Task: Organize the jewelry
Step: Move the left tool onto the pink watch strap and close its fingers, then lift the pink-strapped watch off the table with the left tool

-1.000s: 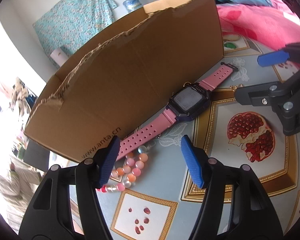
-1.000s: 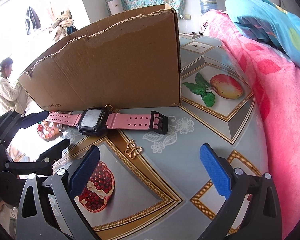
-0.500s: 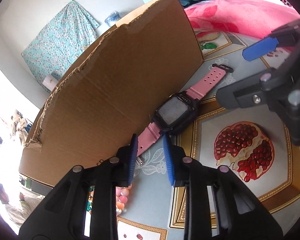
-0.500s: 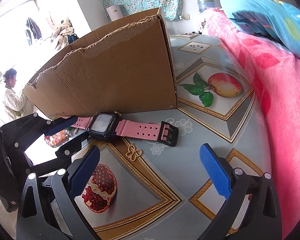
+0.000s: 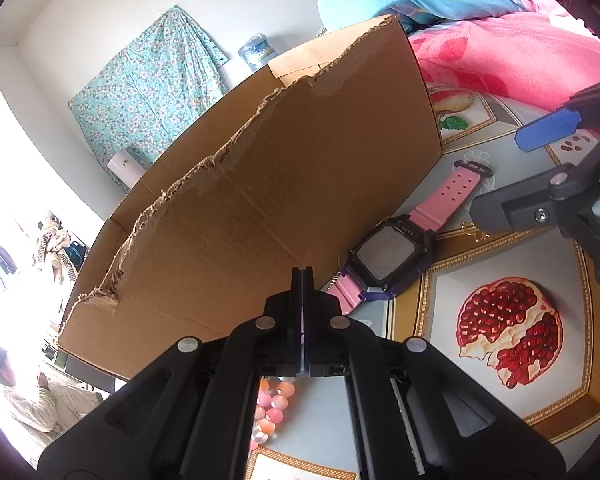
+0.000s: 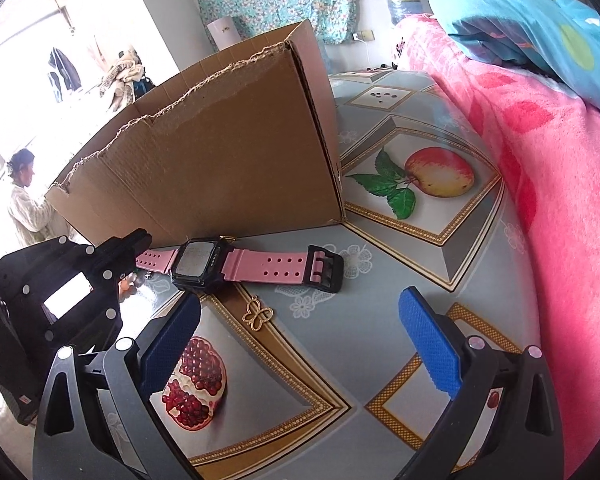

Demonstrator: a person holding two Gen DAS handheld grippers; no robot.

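While its far strap and black buckle lie flat across the middle of the frame, the pink watch [image 6: 228,266] has its near strap end pinched in the left gripper [image 5: 302,280], whose fingers [image 5: 297,280], spread to either side of that strap a second ago, are now pressed together on it. It lies on the patterned desk [image 6: 380,344] just in front of the torn cardboard box [image 6: 220,168], its dark face up. A gold butterfly charm [image 6: 257,316] sits just below it (untouched, on the cloth's gilt border), and a pink bead bracelet [image 5: 272,404] shows at the bottom of the left wrist view, under the gripper's body. Lower in the right wrist view, the right gripper [image 6: 300,340] hangs over the pomegranate print with blue fingers [image 6: 430,344] spread wide and nothing between them. With the strap now gripped, the watch looks ready to be lifted, probably into the box; a hold so near the strap's end could let the heavy case swing.
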